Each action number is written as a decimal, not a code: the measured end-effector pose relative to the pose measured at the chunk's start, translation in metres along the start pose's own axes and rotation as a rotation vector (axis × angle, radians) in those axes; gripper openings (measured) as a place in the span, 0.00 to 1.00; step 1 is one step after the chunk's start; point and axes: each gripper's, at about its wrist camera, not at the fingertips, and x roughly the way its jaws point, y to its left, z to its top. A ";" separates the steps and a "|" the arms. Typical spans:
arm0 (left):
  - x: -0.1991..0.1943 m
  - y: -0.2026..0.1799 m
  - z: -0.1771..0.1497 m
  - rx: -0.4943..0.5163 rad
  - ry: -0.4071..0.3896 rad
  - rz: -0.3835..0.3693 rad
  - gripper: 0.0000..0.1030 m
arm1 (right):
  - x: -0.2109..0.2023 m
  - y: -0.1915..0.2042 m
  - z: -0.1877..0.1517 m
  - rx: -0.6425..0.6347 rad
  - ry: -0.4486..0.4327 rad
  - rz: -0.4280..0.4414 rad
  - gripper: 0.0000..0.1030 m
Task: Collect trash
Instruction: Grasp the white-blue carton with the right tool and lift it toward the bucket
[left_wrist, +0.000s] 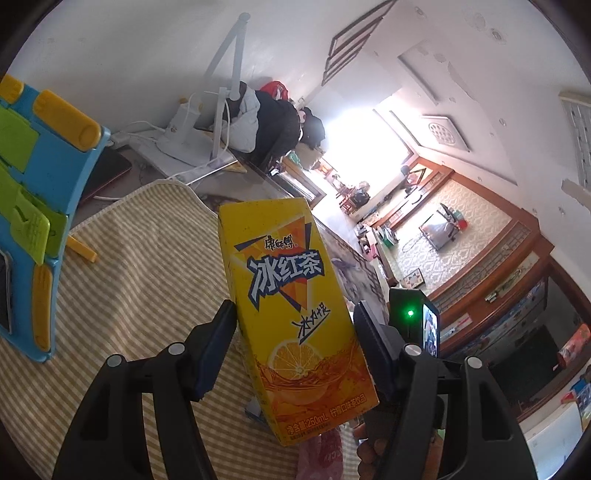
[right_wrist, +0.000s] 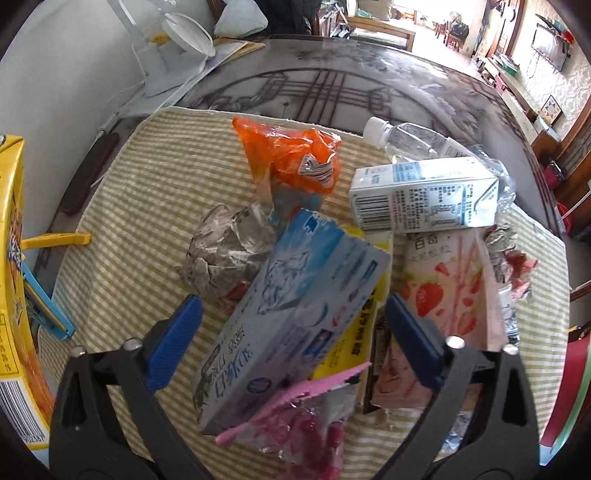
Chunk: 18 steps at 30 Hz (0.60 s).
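Pinched between my left gripper's pads, a glossy yellow tea carton stands tilted; my right gripper hangs spread around a blue-white cardboard box mid-mat.

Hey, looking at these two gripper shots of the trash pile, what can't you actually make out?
- Left wrist view: the yellow tea carton hides most of the pile; whether the left gripper pads press it is unclear.
- Right wrist view: the blue-and-white box covers the yellow packet beneath.
- Right wrist view: the pink wrapper is cut off by the bottom edge.
- No bin shows in either view.
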 end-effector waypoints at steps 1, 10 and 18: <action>0.001 0.000 0.000 0.002 0.003 -0.002 0.61 | -0.002 -0.001 -0.001 0.004 -0.004 0.017 0.60; 0.012 0.003 -0.005 0.009 0.044 0.001 0.61 | -0.042 -0.026 0.001 0.091 -0.141 0.140 0.41; 0.028 -0.003 -0.012 0.040 0.096 0.000 0.61 | -0.108 -0.066 -0.005 0.160 -0.332 0.187 0.38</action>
